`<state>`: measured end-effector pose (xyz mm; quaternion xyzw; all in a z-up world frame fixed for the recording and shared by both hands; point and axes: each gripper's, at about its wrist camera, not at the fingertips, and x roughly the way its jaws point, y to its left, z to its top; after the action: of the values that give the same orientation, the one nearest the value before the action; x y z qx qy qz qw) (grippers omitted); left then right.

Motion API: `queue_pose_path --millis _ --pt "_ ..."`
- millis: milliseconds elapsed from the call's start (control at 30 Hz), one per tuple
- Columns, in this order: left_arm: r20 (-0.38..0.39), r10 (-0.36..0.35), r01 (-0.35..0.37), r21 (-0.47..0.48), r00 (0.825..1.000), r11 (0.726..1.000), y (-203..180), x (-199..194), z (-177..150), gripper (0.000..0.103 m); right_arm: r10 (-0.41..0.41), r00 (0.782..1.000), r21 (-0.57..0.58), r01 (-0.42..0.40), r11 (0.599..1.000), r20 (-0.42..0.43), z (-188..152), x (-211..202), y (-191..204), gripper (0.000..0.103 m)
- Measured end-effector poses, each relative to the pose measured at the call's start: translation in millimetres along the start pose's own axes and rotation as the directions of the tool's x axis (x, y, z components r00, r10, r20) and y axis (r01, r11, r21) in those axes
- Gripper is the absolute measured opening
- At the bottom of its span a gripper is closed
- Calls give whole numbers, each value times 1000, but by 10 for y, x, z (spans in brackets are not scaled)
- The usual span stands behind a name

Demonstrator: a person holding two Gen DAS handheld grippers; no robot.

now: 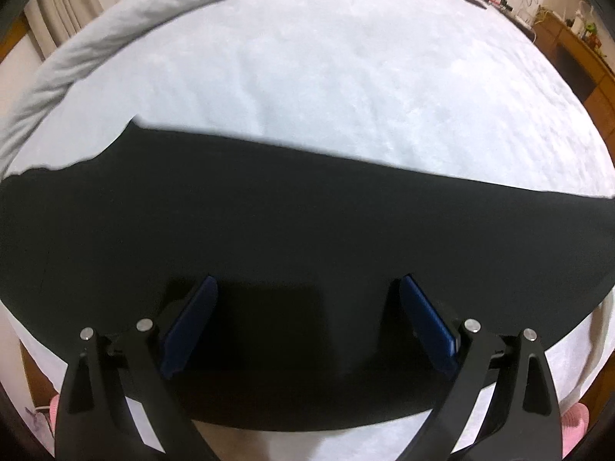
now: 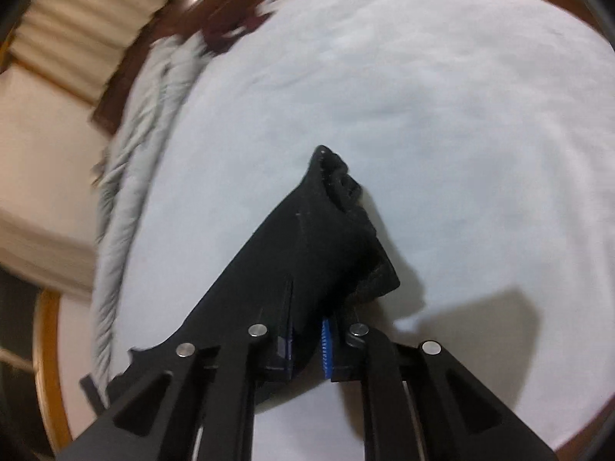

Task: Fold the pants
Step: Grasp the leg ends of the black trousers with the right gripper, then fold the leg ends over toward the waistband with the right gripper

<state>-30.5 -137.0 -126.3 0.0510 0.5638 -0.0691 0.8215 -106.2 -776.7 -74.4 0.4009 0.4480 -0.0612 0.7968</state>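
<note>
Black pants (image 1: 307,211) lie flat in a long band across the white bed sheet (image 1: 326,77) in the left wrist view. My left gripper (image 1: 307,282) hovers over them near the front edge of the bed, open wide, its blue pads (image 1: 192,319) apart with only flat cloth below. In the right wrist view my right gripper (image 2: 307,330) is shut on one end of the pants (image 2: 315,238). That end is bunched and lifted off the sheet (image 2: 423,96), with a ribbed edge sticking up beyond the fingers. The fingertips are hidden in the cloth.
A rolled grey duvet (image 1: 115,27) runs along the bed's far left side, also visible as the duvet (image 2: 127,176) in the right view. A wooden bed frame (image 2: 46,365) borders the mattress. Wooden furniture (image 1: 584,65) stands at the right. Something pink (image 1: 576,418) shows below the bed edge.
</note>
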Motion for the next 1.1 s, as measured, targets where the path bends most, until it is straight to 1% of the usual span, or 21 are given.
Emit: queue_pose_path --millis 67,100,167,233,267,367,467,500,600,700,800,867,933,1000,1100 --pt "-8 4 -3 2 1000 1000 -25 69 -42 95 -30 999 39 31 999 -29 -35 42 -254 11" --pt "7 27 -27 26 1000 999 -74 111 -89 97 -50 996 40 53 998 -67 -97 146 -351 11" --pt "27 51 -53 52 998 997 -96 116 -112 97 -96 991 25 99 995 -93 -167 269 -382 11" --pt "15 38 -39 34 999 999 -73 115 -108 97 -103 992 32 106 994 -77 -156 259 -348 12" --pt "4 26 -26 25 1000 999 -12 119 -86 97 -109 992 23 111 994 -70 -142 244 -308 12" --pt "-23 -19 19 -4 1000 1000 13 11 -51 97 -125 991 -14 125 992 -47 -144 173 -136 12" --pt "-34 -38 37 -34 999 999 45 -77 -65 97 -76 997 -32 76 997 1 -196 -36 33 12" --pt "-38 -46 44 -38 998 998 59 -102 -82 97 -64 998 -50 65 997 14 -201 -75 138 12" --pt "-42 -58 57 -38 997 998 102 -164 -81 97 -24 998 -180 35 983 59 -255 -199 637 12" --pt "-32 -70 68 -46 997 997 187 -309 -109 97 43 997 -343 -16 939 71 -460 -265 1294 13" --pt "-28 -92 89 -89 995 992 320 -415 -125 97 94 994 -444 -62 894 50 -648 -215 1792 13" --pt "-28 -105 100 -118 994 988 405 -460 -142 97 141 990 -492 -120 862 6 -835 -94 2160 13" --pt "-27 -112 108 -142 993 984 478 -497 -168 97 168 985 -532 -162 831 -37 -1002 29 2441 13" --pt "-22 -111 107 -154 994 982 542 -516 -185 97 155 985 -568 -169 806 -74 -1166 224 2708 13" --pt "-21 -116 111 -175 993 978 679 -508 -187 97 104 988 -623 -154 767 -116 -1430 490 2956 13"
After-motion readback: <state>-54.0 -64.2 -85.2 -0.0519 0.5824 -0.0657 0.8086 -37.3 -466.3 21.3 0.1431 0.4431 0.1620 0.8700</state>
